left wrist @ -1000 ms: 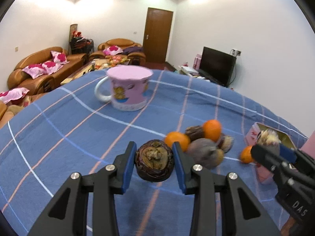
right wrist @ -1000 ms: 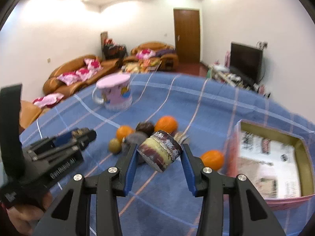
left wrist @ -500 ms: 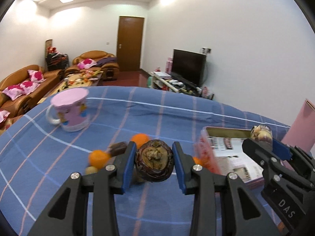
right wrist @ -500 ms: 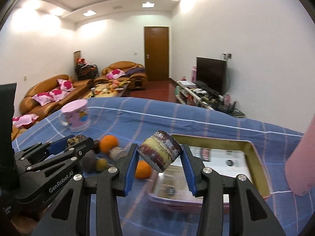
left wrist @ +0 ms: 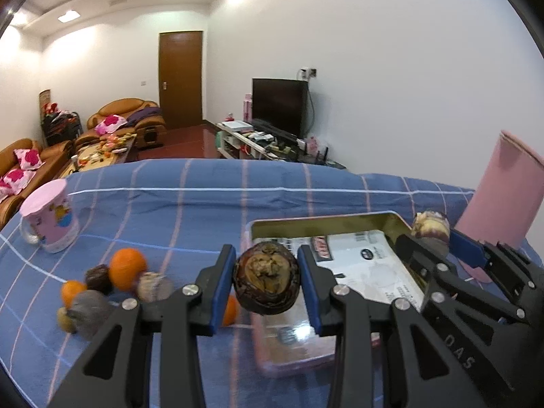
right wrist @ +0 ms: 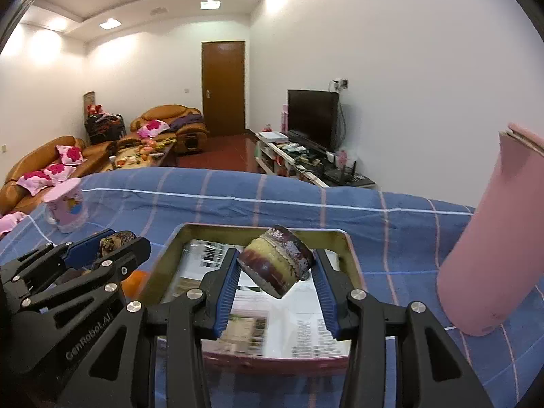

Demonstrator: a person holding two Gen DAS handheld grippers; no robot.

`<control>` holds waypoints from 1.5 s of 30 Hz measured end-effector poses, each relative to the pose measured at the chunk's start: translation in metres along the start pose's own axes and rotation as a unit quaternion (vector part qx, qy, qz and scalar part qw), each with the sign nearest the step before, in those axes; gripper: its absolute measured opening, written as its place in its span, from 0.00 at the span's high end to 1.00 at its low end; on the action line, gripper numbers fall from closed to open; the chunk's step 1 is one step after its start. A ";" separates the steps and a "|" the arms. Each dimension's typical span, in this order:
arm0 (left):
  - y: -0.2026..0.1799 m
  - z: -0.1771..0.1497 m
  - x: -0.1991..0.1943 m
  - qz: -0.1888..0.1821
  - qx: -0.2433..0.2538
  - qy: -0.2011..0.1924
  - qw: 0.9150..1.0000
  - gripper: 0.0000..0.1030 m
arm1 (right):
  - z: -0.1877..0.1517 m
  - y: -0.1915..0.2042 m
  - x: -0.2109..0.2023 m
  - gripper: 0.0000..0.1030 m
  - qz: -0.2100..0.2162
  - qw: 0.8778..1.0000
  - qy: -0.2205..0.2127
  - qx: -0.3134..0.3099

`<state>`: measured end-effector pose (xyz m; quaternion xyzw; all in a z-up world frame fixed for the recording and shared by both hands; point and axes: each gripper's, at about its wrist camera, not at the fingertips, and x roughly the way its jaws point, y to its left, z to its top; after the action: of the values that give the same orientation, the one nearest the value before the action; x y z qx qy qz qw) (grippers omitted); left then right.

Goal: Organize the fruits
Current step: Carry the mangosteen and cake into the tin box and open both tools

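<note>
Two tongs over tin tray [right wrist: 350, 255], left tongs [left wrist: 267, 284] clamping dark fruit [left wrist: 267, 282], right tongs [right wrist: 275, 268] clamping cut fruit [right wrist: 275, 260]

A worktop [left wrist: 204, 204] under blue checked cloth carries a pink mug [left wrist: 49, 217], loose fruits [left wrist: 127, 272], a shallow tin tray [right wrist: 350, 258] and a pink bottle [right wrist: 489, 255].

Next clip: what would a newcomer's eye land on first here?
Probably the two dark purple fruit pieces held up in mid-air: a half fruit clamped in the left tool, and a cut piece in the right tool, both above the gold-rimmed tin tray on the blue checked cloth. Next, the oranges and dark fruits clustered left of the tray, and the tall pink bottle on the right.
</note>
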<state>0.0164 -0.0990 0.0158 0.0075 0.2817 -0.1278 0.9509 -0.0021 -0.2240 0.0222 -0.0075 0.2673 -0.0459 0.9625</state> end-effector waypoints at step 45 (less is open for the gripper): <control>-0.034 0.001 0.057 0.030 0.020 0.075 0.997 0.61 | -0.020 -0.028 0.051 0.55 0.009 0.995 0.097 0.027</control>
<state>0.0544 -0.1453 -0.0122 0.0444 0.3494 -0.1036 0.9302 0.0285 -0.2567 -0.0200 0.0256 0.3585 -0.0449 0.9321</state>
